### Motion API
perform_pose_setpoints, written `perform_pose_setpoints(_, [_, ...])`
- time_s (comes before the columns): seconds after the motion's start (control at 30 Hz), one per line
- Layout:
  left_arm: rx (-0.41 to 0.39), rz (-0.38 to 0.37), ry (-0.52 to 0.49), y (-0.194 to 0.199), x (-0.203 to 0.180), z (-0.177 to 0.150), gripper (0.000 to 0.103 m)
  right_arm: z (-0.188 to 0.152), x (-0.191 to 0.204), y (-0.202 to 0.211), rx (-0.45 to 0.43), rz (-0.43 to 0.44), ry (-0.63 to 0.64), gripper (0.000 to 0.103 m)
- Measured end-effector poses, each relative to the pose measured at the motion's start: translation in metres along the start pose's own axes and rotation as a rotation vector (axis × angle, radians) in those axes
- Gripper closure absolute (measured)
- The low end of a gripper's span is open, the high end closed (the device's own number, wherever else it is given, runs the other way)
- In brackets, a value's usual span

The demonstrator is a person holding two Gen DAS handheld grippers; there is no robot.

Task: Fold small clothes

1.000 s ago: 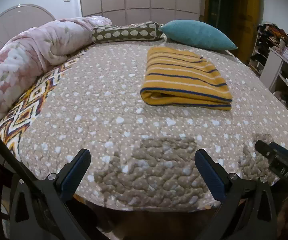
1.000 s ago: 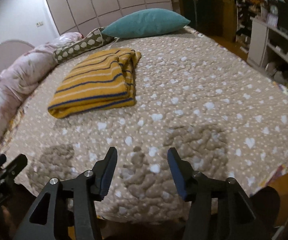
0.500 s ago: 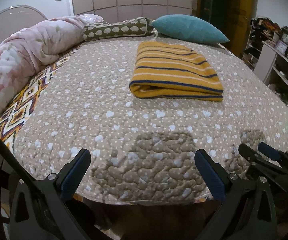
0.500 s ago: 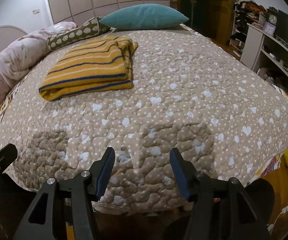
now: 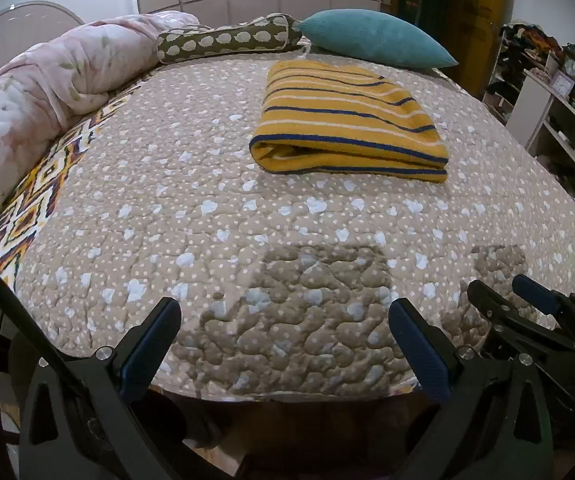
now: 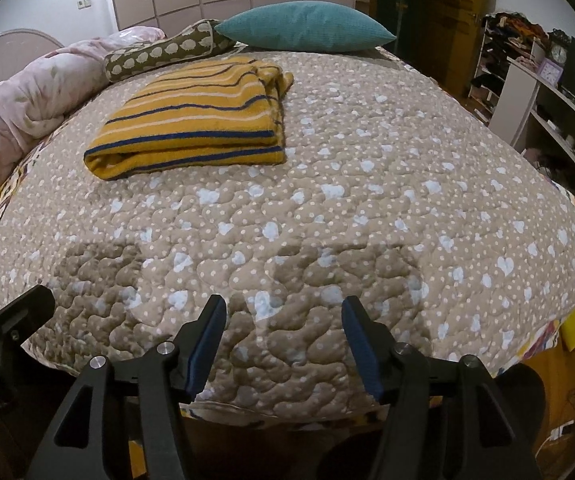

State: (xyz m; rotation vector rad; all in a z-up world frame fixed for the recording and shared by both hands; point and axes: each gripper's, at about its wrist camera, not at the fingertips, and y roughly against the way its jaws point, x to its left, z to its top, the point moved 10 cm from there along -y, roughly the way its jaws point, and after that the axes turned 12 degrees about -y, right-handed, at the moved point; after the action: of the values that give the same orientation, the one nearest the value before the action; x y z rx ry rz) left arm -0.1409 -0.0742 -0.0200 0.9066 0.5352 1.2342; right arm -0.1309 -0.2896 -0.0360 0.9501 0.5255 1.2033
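a folded yellow striped garment (image 5: 347, 128) lies far up the quilted bed (image 5: 207, 216), near a teal pillow (image 5: 371, 38). the left gripper (image 5: 283, 344) and right gripper (image 6: 283, 340) hover empty at the near edge, fingers spread — best kept clear of the neat fold. since a second ago, both views have pulled back and the garment sits farther away.

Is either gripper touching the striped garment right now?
No. The left gripper and right gripper hang open at the bed's near edge, apart from the folded striped garment.
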Motion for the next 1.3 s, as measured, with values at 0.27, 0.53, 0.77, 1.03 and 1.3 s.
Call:
perform_pose_setpoints(0.27, [0.017,-0.006,-0.004,-0.004,-0.002,-0.001,0.0,-0.002,0.0,-0.004,0.01,0.0,-0.002,0.038])
perform_pose_setpoints(0.53, [0.032,-0.01,0.003,-0.008,-0.001,-0.004,0.0,-0.004,-0.001,-0.007,0.023,-0.002,-0.008,0.037])
perform_pose_setpoints(0.77, [0.039,-0.011,0.009,-0.01,-0.001,-0.005,0.0,-0.005,-0.001,-0.009,0.028,-0.003,-0.009,0.036])
perform_pose_setpoints(1.03, [0.027,0.004,0.015,-0.008,0.004,-0.004,0.0,-0.005,-0.001,-0.01,0.029,-0.004,-0.009,0.035])
perform_pose_setpoints(1.3, [0.025,0.005,0.015,-0.006,0.005,-0.004,0.0,-0.007,-0.001,-0.011,0.029,-0.004,-0.007,0.034])
